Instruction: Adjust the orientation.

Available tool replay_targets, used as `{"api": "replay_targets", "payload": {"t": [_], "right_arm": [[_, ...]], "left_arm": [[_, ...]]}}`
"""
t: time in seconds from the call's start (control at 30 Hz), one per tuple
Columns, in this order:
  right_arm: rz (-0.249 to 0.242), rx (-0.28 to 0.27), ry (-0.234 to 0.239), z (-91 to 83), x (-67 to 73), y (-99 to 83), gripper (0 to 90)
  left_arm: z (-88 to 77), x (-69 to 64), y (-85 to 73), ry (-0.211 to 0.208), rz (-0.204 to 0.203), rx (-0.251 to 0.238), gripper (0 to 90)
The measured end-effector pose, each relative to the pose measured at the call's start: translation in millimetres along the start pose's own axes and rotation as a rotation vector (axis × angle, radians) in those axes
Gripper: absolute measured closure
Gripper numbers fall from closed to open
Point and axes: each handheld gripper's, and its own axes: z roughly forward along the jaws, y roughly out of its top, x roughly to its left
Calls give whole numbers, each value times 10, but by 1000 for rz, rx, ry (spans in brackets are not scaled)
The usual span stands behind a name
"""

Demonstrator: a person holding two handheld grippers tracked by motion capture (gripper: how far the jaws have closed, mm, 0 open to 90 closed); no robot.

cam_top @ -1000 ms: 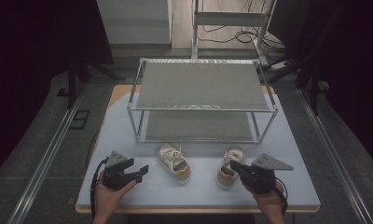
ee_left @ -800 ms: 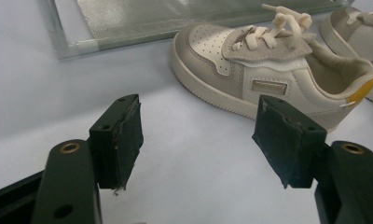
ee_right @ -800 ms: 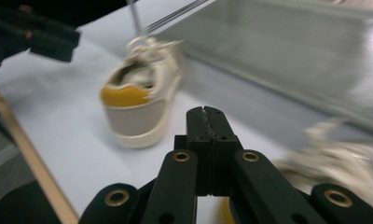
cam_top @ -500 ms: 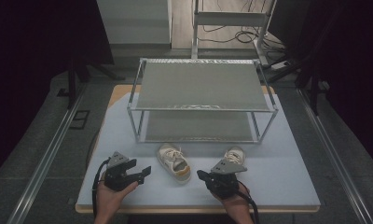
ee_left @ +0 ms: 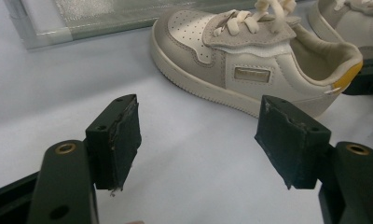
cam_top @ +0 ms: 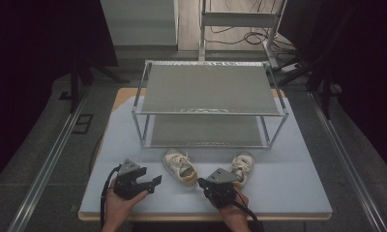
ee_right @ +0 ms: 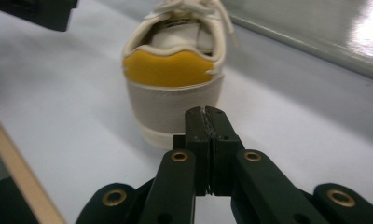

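Two small beige-white sneakers stand on the table in front of a rack. The left shoe (cam_top: 180,166) (ee_left: 250,60) (ee_right: 175,79) has a yellow heel tab. The right shoe (cam_top: 243,166) (ee_left: 348,14) stands beside it. My left gripper (cam_top: 155,181) (ee_left: 198,126) is open, with nothing between its jaws, and points at the left shoe's side from a short way off. My right gripper (cam_top: 201,182) (ee_right: 205,116) is shut on nothing. Its tip sits just behind the left shoe's heel, low on the sole edge; I cannot tell whether it touches.
A two-shelf metal rack (cam_top: 208,89) stands at the back of the pale blue table top (cam_top: 298,193). The table's wooden front edge (ee_right: 21,158) runs close to the hands. Dark floor and rails flank the table.
My right gripper has moved left, from beside the right shoe to behind the left shoe's heel. The left gripper and both shoes have stayed put.
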Motion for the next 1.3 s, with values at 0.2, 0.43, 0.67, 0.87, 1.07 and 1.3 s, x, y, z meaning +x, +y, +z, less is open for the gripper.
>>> {"api": "replay_targets", "payload": {"t": [0.2, 0.43, 0.67, 0.87, 1.07, 1.3], "right_arm": [[2, -4, -8, 63, 27, 8, 893], [1, -3, 70, 81, 107, 8, 895], [-24, -4, 178, 187, 278, 49, 894], [-68, -6, 217, 328, 462, 132, 894], [-78, -18, 259, 453, 532, 190, 894], [-85, -21, 266, 504, 563, 200, 883]], "left_arm": [[-8, 1, -2, -4, -4, -1, 303], [-2, -1, -7, -5, -5, 1, 303], [-62, 67, -3, -1, -18, -8, 302], [-188, 244, -9, 18, -72, -35, 298], [-258, 282, -9, 7, -78, -58, 293], [-221, 278, -33, -1, -80, -47, 293]]}}
